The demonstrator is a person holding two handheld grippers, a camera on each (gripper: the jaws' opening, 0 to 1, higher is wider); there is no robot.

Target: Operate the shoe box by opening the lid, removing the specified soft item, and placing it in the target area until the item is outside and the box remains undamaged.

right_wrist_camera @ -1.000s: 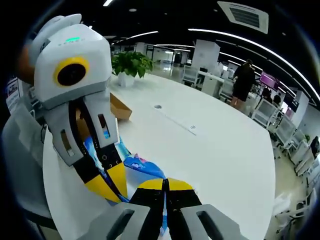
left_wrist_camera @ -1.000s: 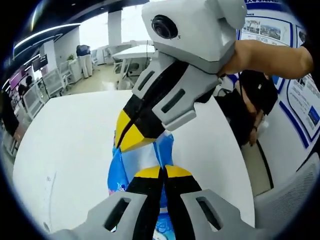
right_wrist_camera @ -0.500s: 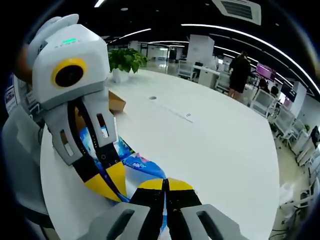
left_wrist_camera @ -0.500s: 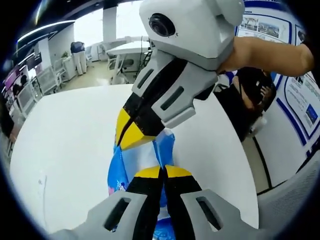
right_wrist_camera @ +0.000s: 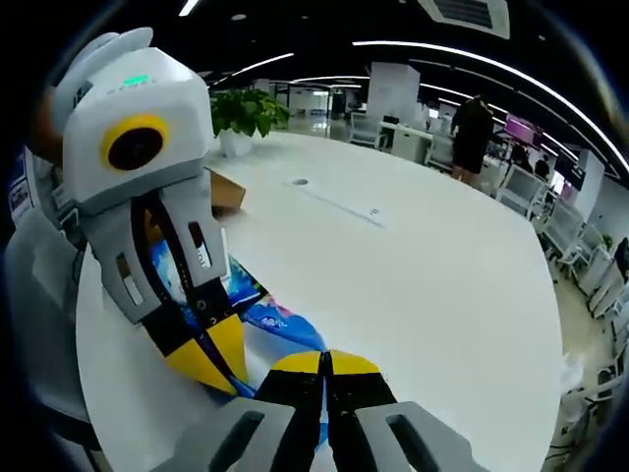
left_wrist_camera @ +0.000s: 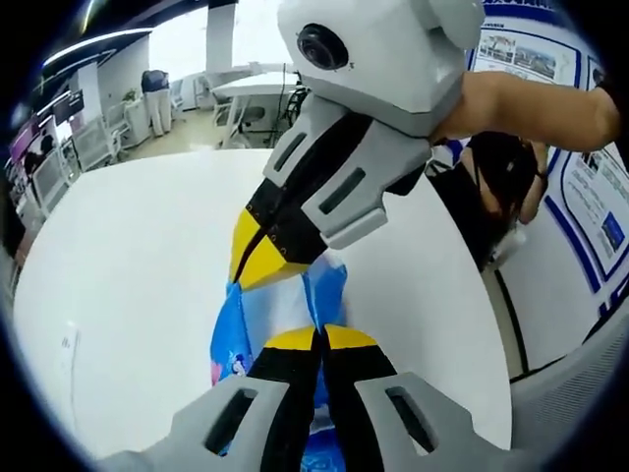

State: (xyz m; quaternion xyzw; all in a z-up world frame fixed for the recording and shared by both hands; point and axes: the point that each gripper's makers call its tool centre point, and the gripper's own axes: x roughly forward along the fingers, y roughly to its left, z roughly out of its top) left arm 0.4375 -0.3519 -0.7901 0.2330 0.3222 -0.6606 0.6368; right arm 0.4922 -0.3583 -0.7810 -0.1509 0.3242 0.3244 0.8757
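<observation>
Over the last second little had changed: the two grippers and the blue packet kept their pose against each other, and only the room behind them slid, so I judged the person had swung both hands together above the white table.

In the left gripper view, the left gripper point(left_wrist_camera: 320, 339) had its jaws pressed together on the near end of the blue plastic packet point(left_wrist_camera: 280, 305), while the right gripper point(left_wrist_camera: 257, 267) came in from the far side and pinched the packet's far end. The white table point(left_wrist_camera: 128, 265) lay below.

In the right gripper view, the right gripper point(right_wrist_camera: 324, 362) was likewise clamped on the packet point(right_wrist_camera: 285, 329), the left gripper point(right_wrist_camera: 208, 362) gripping it just to the left. A brown cardboard box point(right_wrist_camera: 224, 189) sat behind on the table, near a potted plant point(right_wrist_camera: 241, 113). The soft item seemed already out of the box, with only the placing left.
</observation>
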